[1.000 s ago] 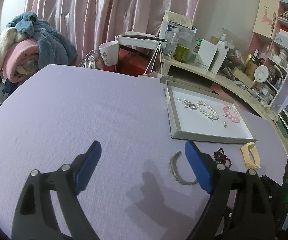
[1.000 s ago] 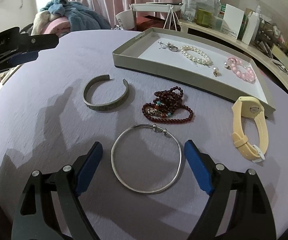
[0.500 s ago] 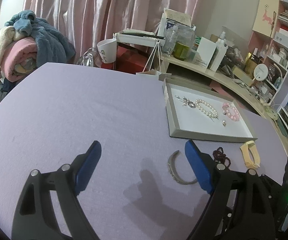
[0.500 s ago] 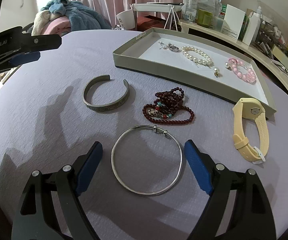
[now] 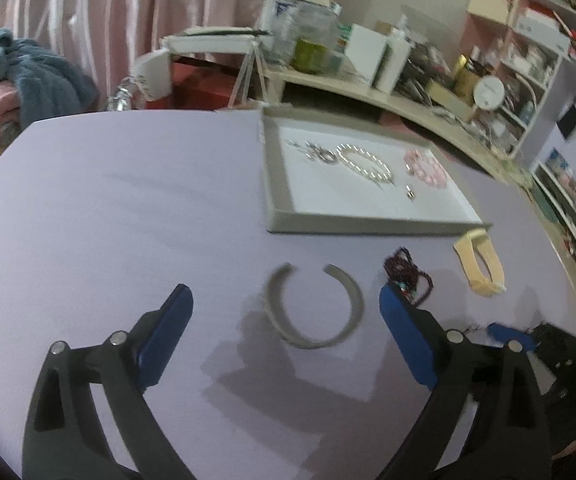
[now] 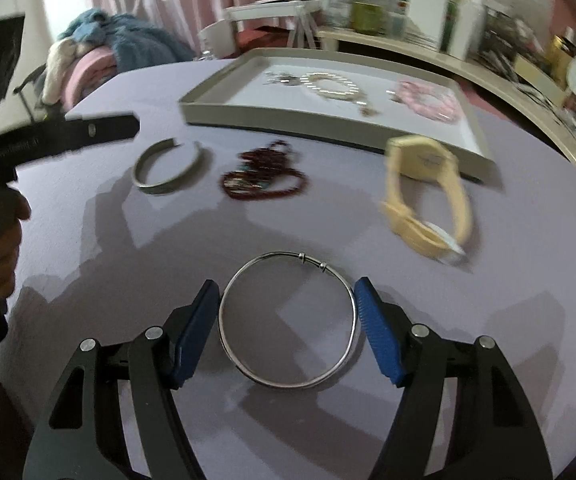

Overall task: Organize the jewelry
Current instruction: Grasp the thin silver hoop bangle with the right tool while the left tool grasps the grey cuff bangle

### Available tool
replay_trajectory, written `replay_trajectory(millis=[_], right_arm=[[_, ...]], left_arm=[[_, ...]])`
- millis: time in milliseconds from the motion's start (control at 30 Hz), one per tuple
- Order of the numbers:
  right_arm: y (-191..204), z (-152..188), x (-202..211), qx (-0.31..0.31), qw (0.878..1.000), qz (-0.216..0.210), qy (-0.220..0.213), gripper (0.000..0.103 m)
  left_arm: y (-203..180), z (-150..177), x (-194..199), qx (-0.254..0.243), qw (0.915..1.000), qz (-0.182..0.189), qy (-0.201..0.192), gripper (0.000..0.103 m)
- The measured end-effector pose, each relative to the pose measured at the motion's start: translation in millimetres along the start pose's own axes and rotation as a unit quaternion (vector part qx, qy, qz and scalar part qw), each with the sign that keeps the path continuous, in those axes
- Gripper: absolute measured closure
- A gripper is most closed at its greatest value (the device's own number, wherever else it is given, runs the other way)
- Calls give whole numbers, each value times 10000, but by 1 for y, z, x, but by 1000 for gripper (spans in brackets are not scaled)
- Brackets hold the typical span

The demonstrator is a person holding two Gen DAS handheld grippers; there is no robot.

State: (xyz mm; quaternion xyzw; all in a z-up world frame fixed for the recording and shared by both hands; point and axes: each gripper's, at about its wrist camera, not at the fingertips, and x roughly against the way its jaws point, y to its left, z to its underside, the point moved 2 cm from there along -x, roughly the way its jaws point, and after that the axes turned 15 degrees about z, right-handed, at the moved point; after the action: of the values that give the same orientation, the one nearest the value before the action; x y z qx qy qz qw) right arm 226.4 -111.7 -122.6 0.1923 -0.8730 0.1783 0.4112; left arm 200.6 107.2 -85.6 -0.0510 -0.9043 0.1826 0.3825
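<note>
Straddling the thin silver bangle [image 6: 288, 320] with the right gripper [image 6: 286, 304]: blue pads either side of the ring, just beside its rim, jaws apart, not clamped. Can't tell whether the pads touch the metal. Bangle flat on the lilac tabletop [image 6: 508, 300], clasp side pointing away from the camera.

Hovering over the open silver cuff [image 5: 314, 306] with the left gripper [image 5: 286, 308]: jaws wide apart, nothing held, cuff between the fingers but clear of both. Cuff gap facing the tray. Same cuff [image 6: 170, 172] seen in the right view, flat on the table, left of the dark red bead strand [image 6: 264, 178].

Bead strand [image 5: 406, 276] bunched in a pile, just beside the left gripper's right pad in the left view. Yellow watch [image 6: 428, 196] to the right of the beads, blurred, strap looped, its head near the tray's front wall.

Shallow grey tray [image 6: 208, 100] with a white floor behind all of it. Inside: silver pendant piece [image 5: 320, 152] at the left, pearl bracelet [image 5: 366, 162] in the middle, pink bead bracelet [image 5: 426, 162] at the right, small charm [image 5: 409, 194] in front of the pink one.

Background: pink curtain [image 5: 108, 20], pile of folded blankets [image 5: 16, 76] at far left, cluttered shelf [image 5: 408, 100] behind the tray.
</note>
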Motion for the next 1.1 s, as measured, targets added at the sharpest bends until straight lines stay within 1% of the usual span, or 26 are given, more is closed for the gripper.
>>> replay_trajectory(millis=[167,500,600,800,867,900,933,1000,1100], right_arm=[[-19,1,8,-321,9994,99,-51,32],[-16,-1,8,-359,9993,51,-84,32],[-16,-2,9,-370,9993,38,-94,32],[-15,-3,8,-361,9993,11,-94,32],[-15,-3,8,-366,9993,11,-97,32],[-15,-3,8,-374,9992,12,-100,32],[-15,-3,7,-380,9992,10,-101,32],[-15,-4,8,-384,9992,8,-120,32],[-15,-6,10,-400,9990,-9,-179,32]], left_arm=[[-7,1,-20,-114,9997,-31,231,7],[-5,0,-46,-58,9980,-348,528,8],[-7,0,-51,-54,9974,-456,557,9],[-11,-3,-56,-106,9965,-603,568,15],[-13,-4,-57,-134,9961,-668,552,22],[-14,-4,-57,-179,9957,-731,537,31],[-15,-4,-58,-246,9951,-810,519,37],[-14,-3,-56,-273,9953,-785,492,37],[-10,0,-49,-169,9965,-688,442,37]])
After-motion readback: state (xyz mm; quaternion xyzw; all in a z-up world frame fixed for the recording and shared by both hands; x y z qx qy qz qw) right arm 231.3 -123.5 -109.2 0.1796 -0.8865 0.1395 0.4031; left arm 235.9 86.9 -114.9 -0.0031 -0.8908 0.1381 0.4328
